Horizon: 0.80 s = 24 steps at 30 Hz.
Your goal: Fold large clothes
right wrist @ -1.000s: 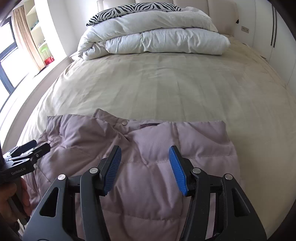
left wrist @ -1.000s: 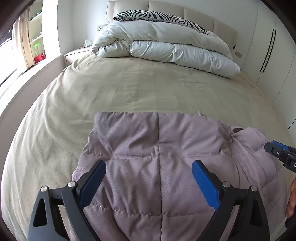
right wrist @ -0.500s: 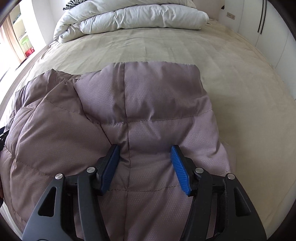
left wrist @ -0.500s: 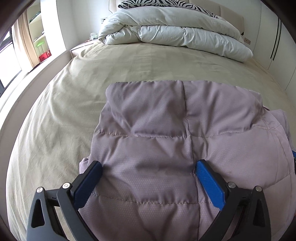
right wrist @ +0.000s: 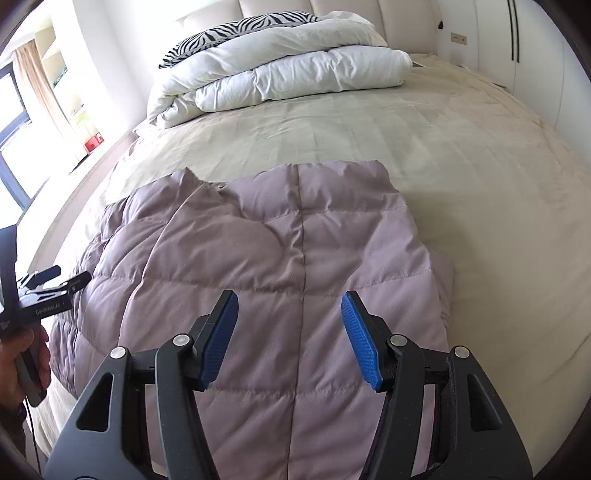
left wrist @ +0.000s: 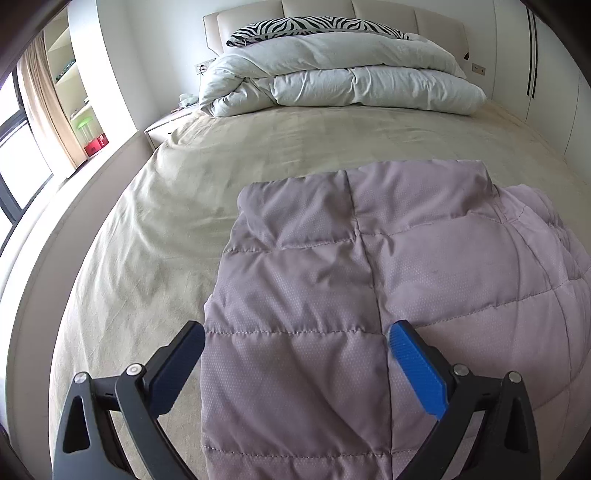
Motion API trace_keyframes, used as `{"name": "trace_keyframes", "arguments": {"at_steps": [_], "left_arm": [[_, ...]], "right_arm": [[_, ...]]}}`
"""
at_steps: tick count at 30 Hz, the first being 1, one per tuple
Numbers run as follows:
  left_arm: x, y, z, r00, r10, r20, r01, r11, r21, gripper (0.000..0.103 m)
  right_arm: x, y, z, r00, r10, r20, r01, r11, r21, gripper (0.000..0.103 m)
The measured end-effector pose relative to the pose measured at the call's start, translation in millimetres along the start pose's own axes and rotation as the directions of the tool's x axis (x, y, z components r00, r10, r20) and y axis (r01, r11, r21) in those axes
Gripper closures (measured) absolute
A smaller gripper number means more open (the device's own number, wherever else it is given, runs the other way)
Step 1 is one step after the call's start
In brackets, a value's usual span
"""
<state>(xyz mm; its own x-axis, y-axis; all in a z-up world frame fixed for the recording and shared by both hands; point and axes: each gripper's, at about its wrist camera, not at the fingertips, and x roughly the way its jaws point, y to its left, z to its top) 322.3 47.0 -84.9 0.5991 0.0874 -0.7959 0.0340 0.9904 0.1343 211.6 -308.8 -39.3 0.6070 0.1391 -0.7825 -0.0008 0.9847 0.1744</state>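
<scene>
- The left gripper (left wrist: 297, 345) has its jaws spread as wide as they go. Nothing is pinched between them: the left pad stands over the bed sheet just off the jacket's edge, and the right pad hangs above the quilted fabric.
- The right gripper (right wrist: 290, 321) has its jaws about half apart, poised over the jacket along its centre seam. I cannot tell whether the pads brush the fabric; nothing is clamped.
- In the right wrist view the left gripper also shows at the far left edge, with a hand (right wrist: 20, 363) wrapped round its handle.
- One mauve quilted puffer jacket (left wrist: 369, 280) lies folded on the near part of the bed (left wrist: 295, 147), its straight folded edge toward the headboard and a bulkier, rumpled part between the two grippers.
- One folded white duvet (left wrist: 351, 81) lies at the head of the bed, well apart from the jacket.
- One zebra-print pillow (left wrist: 314, 27) rests on top of the duvet.
- One beige sheet covers the bed.
</scene>
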Motion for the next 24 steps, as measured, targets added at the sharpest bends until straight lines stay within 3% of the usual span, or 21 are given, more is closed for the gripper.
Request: {"name": "trace_keyframes", "arguments": {"at_steps": [3, 6, 12, 14, 18, 21, 24], "left_arm": [[8.0, 4.2, -7.8, 1.000, -0.019, -0.021, 0.018, 0.999, -0.031, 0.000], [10.9, 5.8, -12.7, 0.999, -0.031, -0.019, 0.030, 0.998, -0.047, 0.000], [13.8, 4.9, -12.9, 0.999, -0.035, -0.028, 0.034, 0.999, -0.034, 0.000], [14.6, 5.6, -13.5, 0.999, -0.039, -0.025, 0.038, 0.999, -0.034, 0.000], [15.3, 6.2, -14.3, 0.999, -0.042, -0.021, 0.041, 0.998, -0.036, 0.000], [15.6, 6.7, -14.7, 0.999, -0.046, -0.019, 0.045, 0.998, -0.037, 0.000], [17.4, 7.5, -16.4, 0.998, -0.053, -0.019, 0.053, 0.998, -0.038, 0.000]], "right_arm": [[9.1, 14.0, -27.2, 0.997, -0.057, -0.056, 0.051, 0.994, -0.100, 0.045], [16.0, 16.7, -41.2, 0.997, -0.080, -0.005, 0.079, 0.988, -0.134, 0.039], [17.9, 25.0, -40.7, 0.987, -0.156, -0.032, 0.151, 0.982, -0.116, 0.037], [2.7, 35.6, -34.9, 0.994, -0.109, -0.014, 0.107, 0.990, -0.091, 0.036], [-20.6, 87.4, -24.3, 0.997, -0.043, 0.067, 0.056, 0.977, -0.208, 0.036], [-1.0, 120.4, -16.5, 0.998, -0.037, 0.041, 0.047, 0.958, -0.284, 0.037], [36.0, 129.3, -17.6, 0.998, -0.059, -0.026, 0.050, 0.964, -0.260, 0.033]]}}
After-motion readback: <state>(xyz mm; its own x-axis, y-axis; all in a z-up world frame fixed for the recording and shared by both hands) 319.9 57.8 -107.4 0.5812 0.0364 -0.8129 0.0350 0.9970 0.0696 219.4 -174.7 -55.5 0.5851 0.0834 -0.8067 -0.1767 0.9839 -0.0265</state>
